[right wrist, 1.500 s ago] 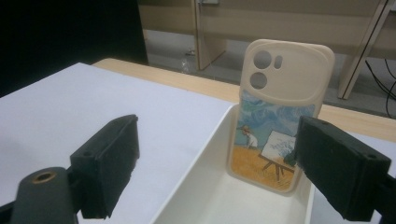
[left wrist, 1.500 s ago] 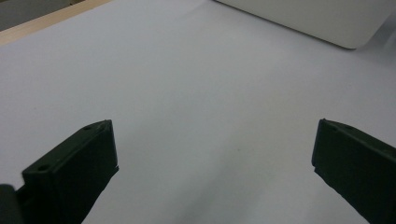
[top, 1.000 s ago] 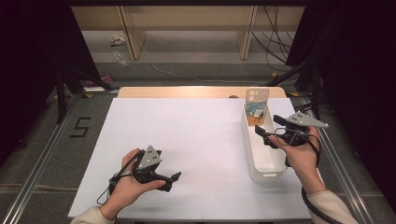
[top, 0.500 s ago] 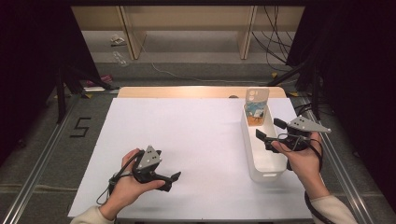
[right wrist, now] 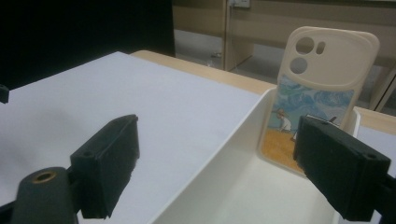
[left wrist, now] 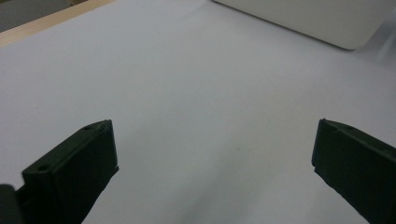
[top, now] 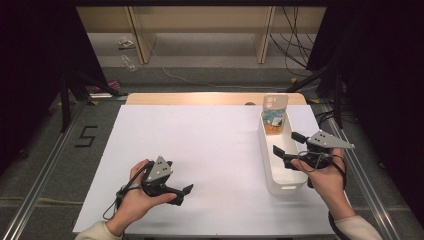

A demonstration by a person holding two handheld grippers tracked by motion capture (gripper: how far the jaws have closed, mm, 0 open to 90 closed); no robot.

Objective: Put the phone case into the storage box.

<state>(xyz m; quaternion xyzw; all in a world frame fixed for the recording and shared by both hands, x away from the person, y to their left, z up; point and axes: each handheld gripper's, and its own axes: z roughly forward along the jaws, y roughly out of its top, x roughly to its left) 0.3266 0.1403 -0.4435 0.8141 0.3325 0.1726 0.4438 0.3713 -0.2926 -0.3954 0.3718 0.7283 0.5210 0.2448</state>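
A cream phone case (top: 275, 114) with a painted picture stands upright against the far end of a white bin (top: 267, 165) on the right of the table. In the right gripper view the phone case (right wrist: 322, 88) rises beyond the jaws, inside the bin (right wrist: 219, 163). My right gripper (top: 286, 142) hovers over the middle of the bin, open and holding nothing, short of the case; its own view shows the right gripper (right wrist: 224, 163) with wide jaws. My left gripper (top: 183, 195) rests low over the near left of the sheet, open and empty, as the left gripper (left wrist: 212, 154) view confirms.
The white sheet (top: 200, 145) covers the table, with a wooden edge (top: 200, 98) at the far side. A corner of the bin (left wrist: 299, 18) lies ahead of the left jaws. Metal rails and dark stands flank the table, and cables lie on the floor beyond.
My right gripper has drifted slightly toward the near end of the bin, still open. The left gripper and the phone case have not moved.
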